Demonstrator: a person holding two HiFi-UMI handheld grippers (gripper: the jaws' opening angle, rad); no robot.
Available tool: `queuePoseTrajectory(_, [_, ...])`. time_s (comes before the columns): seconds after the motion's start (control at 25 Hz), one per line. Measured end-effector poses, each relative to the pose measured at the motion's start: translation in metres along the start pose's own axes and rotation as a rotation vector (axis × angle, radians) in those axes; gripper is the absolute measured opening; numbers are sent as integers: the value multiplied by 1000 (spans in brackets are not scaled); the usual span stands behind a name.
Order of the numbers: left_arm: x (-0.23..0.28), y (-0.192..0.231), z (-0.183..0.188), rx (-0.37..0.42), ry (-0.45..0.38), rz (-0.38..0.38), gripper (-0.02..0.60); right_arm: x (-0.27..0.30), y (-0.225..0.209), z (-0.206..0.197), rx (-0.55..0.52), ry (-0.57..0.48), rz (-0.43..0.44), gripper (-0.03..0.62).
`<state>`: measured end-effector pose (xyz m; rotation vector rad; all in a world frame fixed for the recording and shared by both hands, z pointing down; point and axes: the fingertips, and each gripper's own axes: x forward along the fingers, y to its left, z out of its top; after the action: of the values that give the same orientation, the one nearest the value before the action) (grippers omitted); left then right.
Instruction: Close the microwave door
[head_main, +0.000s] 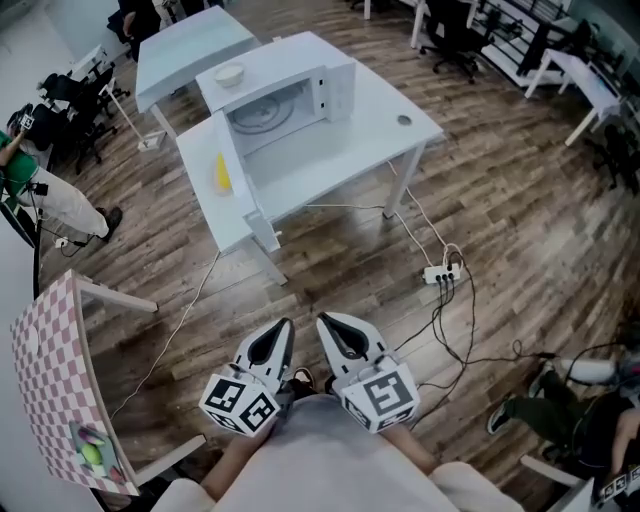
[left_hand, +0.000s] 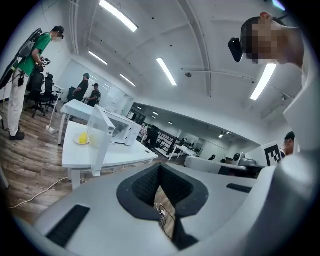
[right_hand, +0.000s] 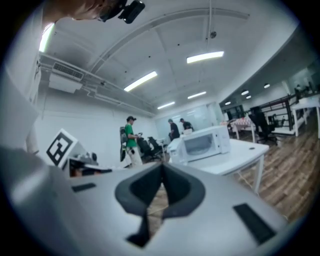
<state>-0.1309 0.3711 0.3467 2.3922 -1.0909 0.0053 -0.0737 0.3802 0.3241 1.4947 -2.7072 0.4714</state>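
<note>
A white microwave (head_main: 290, 95) stands on a white table (head_main: 370, 125), well ahead of me across bare floor. Its door (head_main: 235, 190) hangs wide open, swung out toward the table's near left corner. The turntable shows inside the cavity. My left gripper (head_main: 284, 324) and right gripper (head_main: 324, 320) are held side by side low in the head view, both shut and holding nothing. In the left gripper view the open door (left_hand: 100, 131) stands edge-on in front of the microwave (left_hand: 125, 131). The right gripper view shows the microwave (right_hand: 202, 143) from its other side.
A yellow item on a plate (head_main: 222, 172) lies by the open door, and a bowl (head_main: 230, 73) sits on the microwave. A power strip with cables (head_main: 442, 271) lies on the floor right of the table. A checkered table (head_main: 50, 370) and a person in green (head_main: 40, 190) are at left.
</note>
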Motion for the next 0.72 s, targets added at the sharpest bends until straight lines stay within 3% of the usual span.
queuePoseTrajectory(0.32, [15,-14,-5,-1,-13,11,17,-7,-14,1,-2,5,55,23])
queuePoseTrajectory(0.72, [32,-2,2,-21,-16,4,16,15,-25,4,-8,16,92,23])
